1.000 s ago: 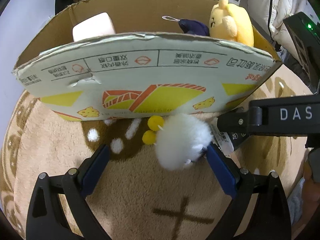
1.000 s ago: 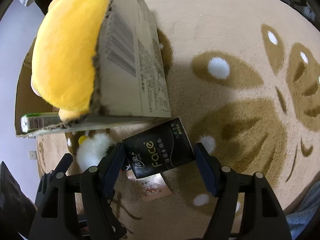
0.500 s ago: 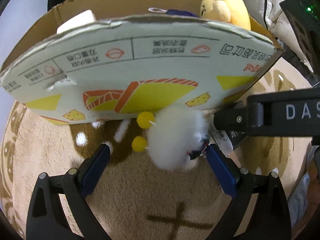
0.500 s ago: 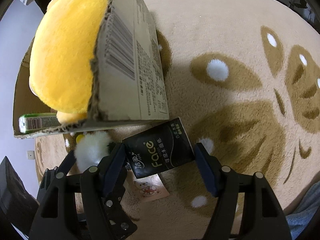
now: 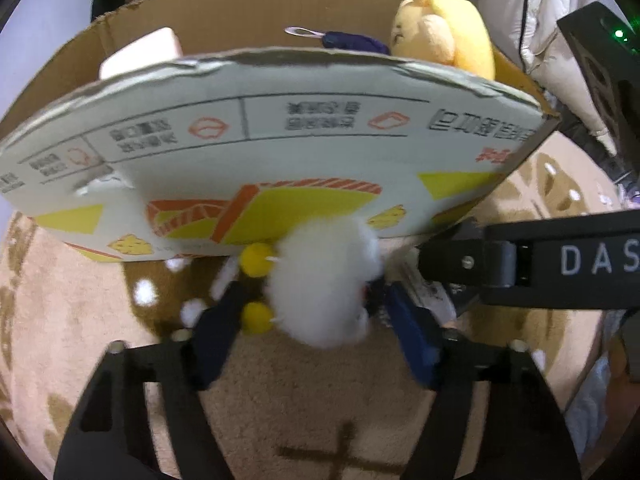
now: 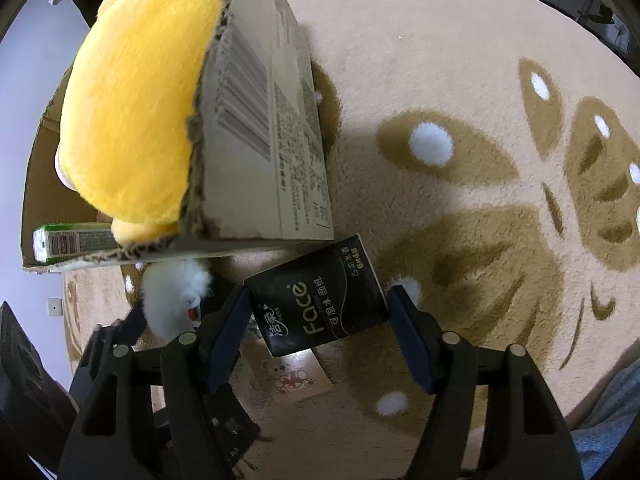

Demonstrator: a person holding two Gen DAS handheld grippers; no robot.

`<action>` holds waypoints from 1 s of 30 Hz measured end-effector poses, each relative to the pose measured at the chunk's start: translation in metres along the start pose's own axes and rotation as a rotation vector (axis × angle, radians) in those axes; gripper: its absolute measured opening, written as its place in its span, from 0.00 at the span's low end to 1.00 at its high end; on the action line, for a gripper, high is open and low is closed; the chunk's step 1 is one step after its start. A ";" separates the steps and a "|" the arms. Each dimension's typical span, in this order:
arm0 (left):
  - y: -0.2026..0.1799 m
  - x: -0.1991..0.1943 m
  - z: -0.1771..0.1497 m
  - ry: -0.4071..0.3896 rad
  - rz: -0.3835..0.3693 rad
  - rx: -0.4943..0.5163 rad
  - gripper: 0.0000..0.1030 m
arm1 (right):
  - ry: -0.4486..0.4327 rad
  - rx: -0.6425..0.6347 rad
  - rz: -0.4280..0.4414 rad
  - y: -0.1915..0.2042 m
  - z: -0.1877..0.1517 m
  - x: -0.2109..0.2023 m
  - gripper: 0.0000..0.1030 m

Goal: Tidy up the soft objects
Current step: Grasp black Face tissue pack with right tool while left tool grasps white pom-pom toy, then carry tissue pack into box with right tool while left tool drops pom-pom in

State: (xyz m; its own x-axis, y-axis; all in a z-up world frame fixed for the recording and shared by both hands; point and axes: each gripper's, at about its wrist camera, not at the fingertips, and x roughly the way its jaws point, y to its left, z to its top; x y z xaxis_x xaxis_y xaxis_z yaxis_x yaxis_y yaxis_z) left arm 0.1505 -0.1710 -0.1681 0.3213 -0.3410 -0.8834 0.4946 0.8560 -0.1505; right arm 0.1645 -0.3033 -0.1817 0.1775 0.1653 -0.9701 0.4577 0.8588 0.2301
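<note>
Beige carpet (image 6: pixel 420 40) with brown leaf print; cardboard box (image 5: pixel 280 152) at far side. Left gripper (image 5: pixel 312 316) was closing around white fluffy toy (image 5: pixel 324 280), lying on carpet against the box's near wall. Right gripper (image 6: pixel 320 308) stood wide, straddling black tissue pack (image 6: pixel 316 296); contact unclear. Risk: fluff compresses, toy slips when lifted over the wall.
</note>
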 end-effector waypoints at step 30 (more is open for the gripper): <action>0.007 -0.110 -0.029 -0.156 0.265 -0.011 0.30 | -0.223 -0.163 0.019 0.009 -0.038 -0.094 0.69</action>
State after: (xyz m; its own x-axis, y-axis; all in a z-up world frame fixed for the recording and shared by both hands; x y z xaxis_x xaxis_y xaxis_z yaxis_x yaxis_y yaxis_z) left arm 0.0950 -0.1165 -0.0851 0.5589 -0.1603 -0.8136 0.3687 0.9268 0.0707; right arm 0.1187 -0.2928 -0.0915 0.3805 0.0862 -0.9208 0.3100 0.9262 0.2148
